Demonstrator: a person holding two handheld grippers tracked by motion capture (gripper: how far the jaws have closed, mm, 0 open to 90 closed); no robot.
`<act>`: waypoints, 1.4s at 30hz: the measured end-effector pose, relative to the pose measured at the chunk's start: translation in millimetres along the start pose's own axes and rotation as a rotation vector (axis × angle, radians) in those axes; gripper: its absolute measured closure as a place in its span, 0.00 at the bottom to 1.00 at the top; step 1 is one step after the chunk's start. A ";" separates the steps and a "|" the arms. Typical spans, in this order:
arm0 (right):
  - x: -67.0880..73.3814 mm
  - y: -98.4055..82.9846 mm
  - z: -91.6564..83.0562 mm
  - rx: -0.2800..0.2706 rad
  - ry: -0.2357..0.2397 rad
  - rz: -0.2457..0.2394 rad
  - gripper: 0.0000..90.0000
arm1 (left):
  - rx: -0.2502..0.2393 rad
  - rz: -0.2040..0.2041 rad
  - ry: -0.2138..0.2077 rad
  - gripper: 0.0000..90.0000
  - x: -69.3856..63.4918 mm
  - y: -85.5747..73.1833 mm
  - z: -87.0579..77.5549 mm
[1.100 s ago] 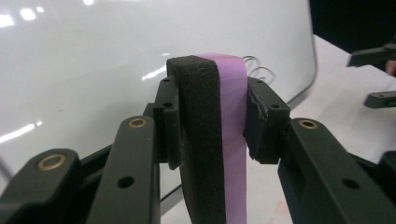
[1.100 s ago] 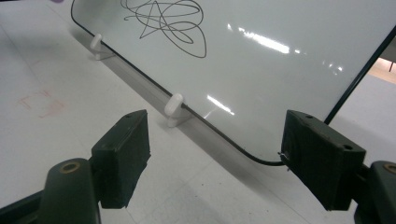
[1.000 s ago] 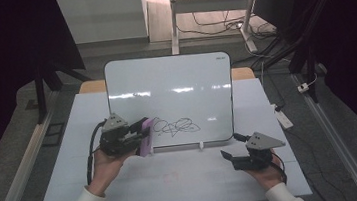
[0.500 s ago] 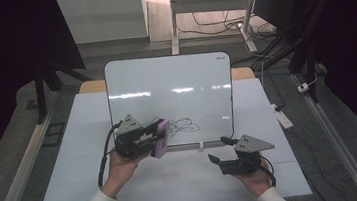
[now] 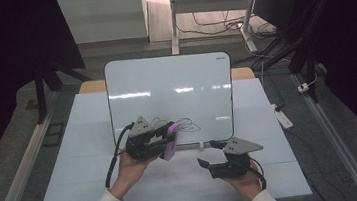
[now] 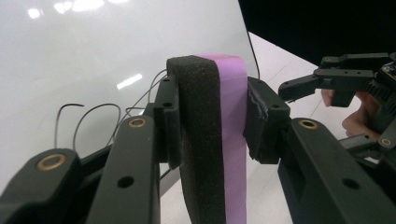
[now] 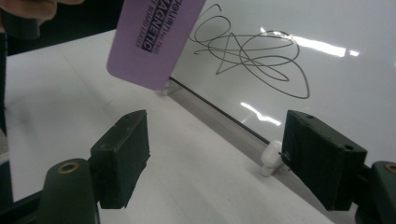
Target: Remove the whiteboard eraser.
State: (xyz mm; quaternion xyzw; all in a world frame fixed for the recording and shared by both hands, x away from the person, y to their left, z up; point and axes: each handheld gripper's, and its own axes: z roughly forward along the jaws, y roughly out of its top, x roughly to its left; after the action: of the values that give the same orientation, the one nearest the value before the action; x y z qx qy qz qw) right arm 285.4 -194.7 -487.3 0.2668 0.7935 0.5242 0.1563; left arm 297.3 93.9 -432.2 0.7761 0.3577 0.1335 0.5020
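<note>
A white whiteboard [image 5: 169, 81] stands upright on the table with a black scribble [image 5: 185, 125] near its bottom edge. My left gripper [image 5: 165, 141] is shut on a purple eraser [image 5: 174, 142] with a black foam face [image 6: 198, 140], held just left of the scribble [image 6: 88, 116]. Both jaws of the left gripper [image 6: 210, 123] press the eraser's two sides. My right gripper [image 5: 208, 153] hovers open over the table in front of the board, nothing between its jaws. In the right gripper view the eraser's purple back [image 7: 154, 42] hangs left of the scribble [image 7: 252, 51].
The white table [image 5: 87, 160] carries the board, which rests on small white feet [image 7: 270, 159]. A white power strip [image 5: 283, 118] lies at the table's right edge. Cables and a desk frame [image 5: 207, 12] sit on the floor behind.
My left gripper has carried the eraser to the right, closer to the scribble. My right gripper has shifted left, toward the board's lower middle.
</note>
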 end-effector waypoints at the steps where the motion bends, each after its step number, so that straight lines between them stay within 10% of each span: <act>1: 2.0 1.1 2.1 -0.004 0.007 0.015 0.24 | 0.000 0.003 -0.002 0.67 -1.5 0.0 1.1; 31: 22.8 8.2 34.6 -0.067 0.033 0.236 0.35 | -0.014 0.038 -0.064 0.67 -30.9 -3.6 29.7; 42: 20.7 11.7 28.4 -0.054 -0.011 0.202 0.43 | -0.030 0.034 -0.061 0.66 -30.4 -4.8 28.7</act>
State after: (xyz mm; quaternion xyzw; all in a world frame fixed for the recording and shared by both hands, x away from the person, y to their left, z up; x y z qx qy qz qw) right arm 286.7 -157.7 -487.4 0.3441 0.7473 0.5569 0.1140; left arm 290.0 54.5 -445.0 0.7780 0.3270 0.1238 0.5219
